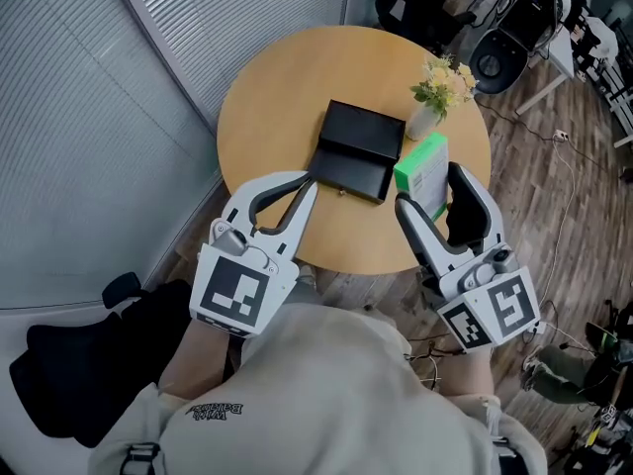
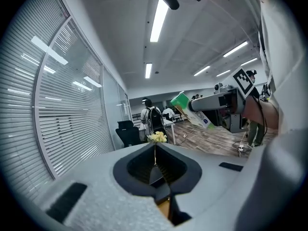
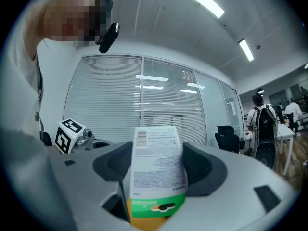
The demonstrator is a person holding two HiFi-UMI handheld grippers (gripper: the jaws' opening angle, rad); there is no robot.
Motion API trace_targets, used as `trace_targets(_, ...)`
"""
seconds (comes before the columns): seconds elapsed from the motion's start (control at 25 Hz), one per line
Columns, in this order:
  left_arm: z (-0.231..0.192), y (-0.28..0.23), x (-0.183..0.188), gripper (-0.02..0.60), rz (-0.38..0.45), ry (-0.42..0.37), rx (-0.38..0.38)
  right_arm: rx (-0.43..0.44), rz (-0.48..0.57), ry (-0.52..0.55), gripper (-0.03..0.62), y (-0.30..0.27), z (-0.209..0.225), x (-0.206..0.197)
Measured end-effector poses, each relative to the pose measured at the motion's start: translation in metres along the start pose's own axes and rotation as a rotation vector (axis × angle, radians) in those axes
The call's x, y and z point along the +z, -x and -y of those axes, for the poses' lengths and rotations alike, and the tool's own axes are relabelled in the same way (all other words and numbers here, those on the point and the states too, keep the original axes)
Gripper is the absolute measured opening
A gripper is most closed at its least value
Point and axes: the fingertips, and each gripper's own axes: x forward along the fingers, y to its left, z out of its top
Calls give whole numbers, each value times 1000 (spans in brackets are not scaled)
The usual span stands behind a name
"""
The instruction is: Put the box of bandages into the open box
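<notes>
A black open box point(image 1: 356, 152) lies in the middle of the round wooden table point(image 1: 267, 97). My right gripper point(image 1: 427, 188) is shut on the green and white box of bandages point(image 1: 422, 169), held up just right of the open box, over the table's right edge. In the right gripper view the box of bandages point(image 3: 158, 170) stands upright between the jaws, printed side facing the camera. My left gripper point(image 1: 309, 180) is shut with nothing in it, its tips near the open box's left corner. In the left gripper view the box of bandages point(image 2: 190, 110) shows tilted in the air.
A small white vase of yellow flowers point(image 1: 438, 95) stands on the table behind the bandage box. Window blinds point(image 1: 119, 87) run along the left. Office chairs point(image 1: 514, 38) and cables are on the wooden floor at the right; a black chair point(image 1: 89, 364) is near left.
</notes>
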Motion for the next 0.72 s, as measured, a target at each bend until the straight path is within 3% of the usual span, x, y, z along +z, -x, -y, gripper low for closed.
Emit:
trace_targets(0.52, -28, -17, -25, 23, -13, -6, -59, -50, -27, 22, 314, -31, 0, -16)
trace_targets(0.72, -21, -24, -23, 23, -30, 31, -53, -43, -21, 37, 314, -25, 10, -13)
